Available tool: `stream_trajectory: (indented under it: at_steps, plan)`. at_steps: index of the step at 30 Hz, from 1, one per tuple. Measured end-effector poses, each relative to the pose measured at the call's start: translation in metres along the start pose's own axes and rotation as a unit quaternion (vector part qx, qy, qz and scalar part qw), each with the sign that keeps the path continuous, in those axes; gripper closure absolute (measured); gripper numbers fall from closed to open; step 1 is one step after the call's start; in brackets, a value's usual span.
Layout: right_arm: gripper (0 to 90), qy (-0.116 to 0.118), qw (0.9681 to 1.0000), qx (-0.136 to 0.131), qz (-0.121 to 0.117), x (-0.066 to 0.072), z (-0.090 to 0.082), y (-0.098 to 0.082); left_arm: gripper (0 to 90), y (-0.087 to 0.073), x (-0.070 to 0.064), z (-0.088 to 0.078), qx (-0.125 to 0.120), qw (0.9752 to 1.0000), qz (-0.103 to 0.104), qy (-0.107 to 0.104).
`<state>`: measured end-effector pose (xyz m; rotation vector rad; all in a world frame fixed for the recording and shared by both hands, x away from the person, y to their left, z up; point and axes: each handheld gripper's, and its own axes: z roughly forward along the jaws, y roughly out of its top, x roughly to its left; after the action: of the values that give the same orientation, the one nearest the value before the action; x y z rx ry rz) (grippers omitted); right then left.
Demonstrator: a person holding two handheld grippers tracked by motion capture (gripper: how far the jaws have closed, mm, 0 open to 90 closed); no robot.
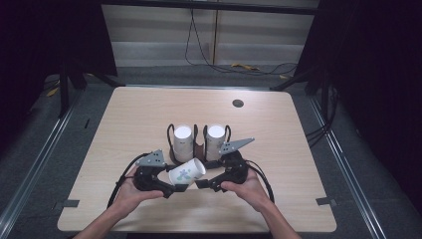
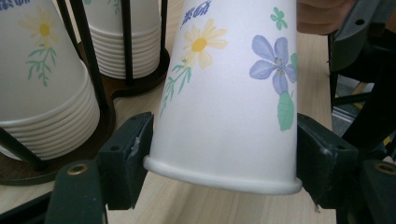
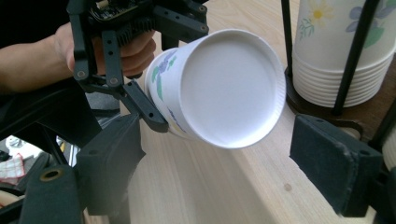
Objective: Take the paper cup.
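A flowered white paper cup [image 1: 186, 173] [image 2: 229, 102] hangs tilted above the table's front middle, with my left gripper [image 1: 175, 188] [image 2: 224, 170] shut on it near its rolled rim. In the right gripper view the cup's round bottom [image 3: 229, 88] faces the camera, and one finger [image 3: 142, 106] of the left gripper presses on its side. My right gripper [image 1: 201, 183] [image 3: 219, 163] stands open just right of the cup, its jaws spread wider than the cup and not touching it. Behind stand two upside-down cup stacks [image 1: 182, 142] [image 1: 215, 139] in a dark wire holder [image 1: 199, 149].
The stacks [image 2: 42, 93] [image 3: 336, 56] and the holder's black rods [image 2: 91, 56] are close beyond both grippers. The wooden table [image 1: 124, 129] has a dark round hole [image 1: 238, 103] at the back right. Cables [image 1: 239, 67] lie on the floor behind it.
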<state>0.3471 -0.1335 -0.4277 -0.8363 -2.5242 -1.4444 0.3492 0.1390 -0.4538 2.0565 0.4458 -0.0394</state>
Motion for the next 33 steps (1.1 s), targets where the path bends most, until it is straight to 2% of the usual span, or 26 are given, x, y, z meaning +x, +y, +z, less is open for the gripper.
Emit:
stream_trajectory:
  at_steps: [5,7,11,16,20,26,33]
  plan:
    - [16.7,-0.003,1.0,-0.003,-0.005,0.0,-0.002,-0.002,27.0,0.002,-0.002,0.001,0.009,0.9999,0.011,-0.002]
    - [17.0,-0.018,0.9997,0.007,-0.016,0.001,-0.001,-0.001,26.9,0.002,-0.003,0.003,0.014,0.9997,0.018,0.0]
    - [17.9,-0.026,0.9994,0.008,-0.023,0.002,-0.004,-0.001,26.8,0.004,-0.004,0.005,0.027,0.9993,0.028,0.0]
    - [17.9,-0.033,0.9988,0.019,-0.029,0.001,-0.004,-0.003,26.9,0.002,-0.002,0.009,0.048,0.9984,0.028,0.008]
    - [18.0,-0.039,0.9974,0.045,-0.04,0.002,0.0,-0.005,27.0,0.002,-0.001,0.009,0.057,0.9981,0.023,0.006]
    - [18.7,-0.028,0.9962,0.069,-0.045,0.0,0.005,-0.004,27.1,0.003,0.0,0.008,0.065,0.9977,0.016,0.001]
    - [17.2,-0.03,0.9941,0.089,-0.053,-0.001,0.008,-0.001,27.0,0.008,0.002,0.009,0.078,0.9966,0.025,0.004]
